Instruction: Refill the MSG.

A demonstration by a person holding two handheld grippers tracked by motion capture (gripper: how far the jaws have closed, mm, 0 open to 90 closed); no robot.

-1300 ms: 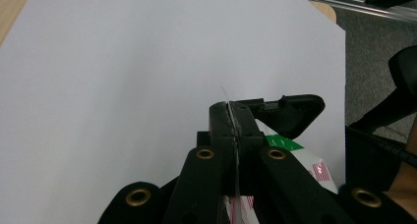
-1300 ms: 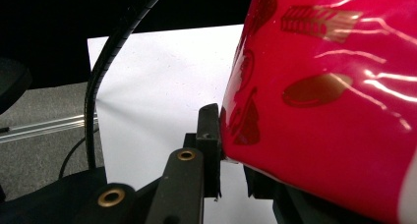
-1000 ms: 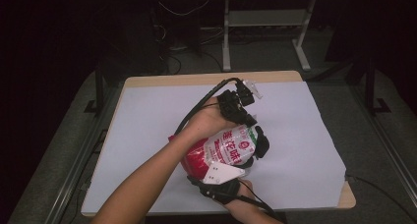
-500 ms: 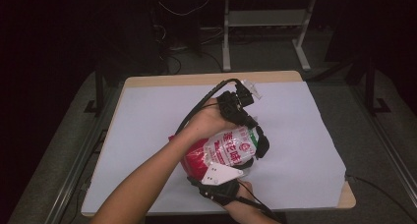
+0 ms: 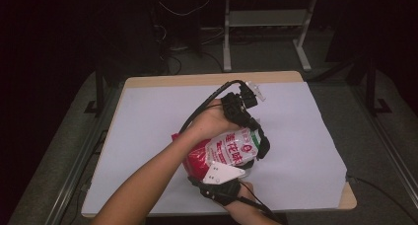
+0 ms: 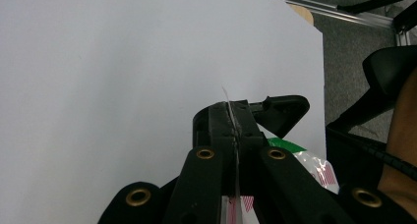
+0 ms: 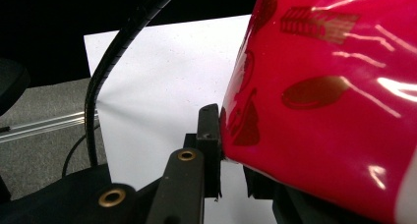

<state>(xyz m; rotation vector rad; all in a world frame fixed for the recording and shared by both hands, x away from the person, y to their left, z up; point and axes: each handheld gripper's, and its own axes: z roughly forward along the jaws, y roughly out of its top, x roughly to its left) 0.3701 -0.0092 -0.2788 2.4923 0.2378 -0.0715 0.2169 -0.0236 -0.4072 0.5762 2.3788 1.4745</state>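
Your left gripper (image 6: 231,123) is clamped on the top edge of the glossy red-and-white plastic bag (image 5: 224,151). Your right gripper (image 7: 228,150) pinches its red lower end, bag between both.

White sheet (image 5: 148,136) covers wooden tabletop (image 5: 207,79); metal frame (image 5: 266,18) behind.

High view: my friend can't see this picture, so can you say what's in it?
Two hands hold a red and white snack bag above a white sheet on a table, each with a black gripper. The left gripper pinches the bag's far edge; the right gripper clamps its near end.
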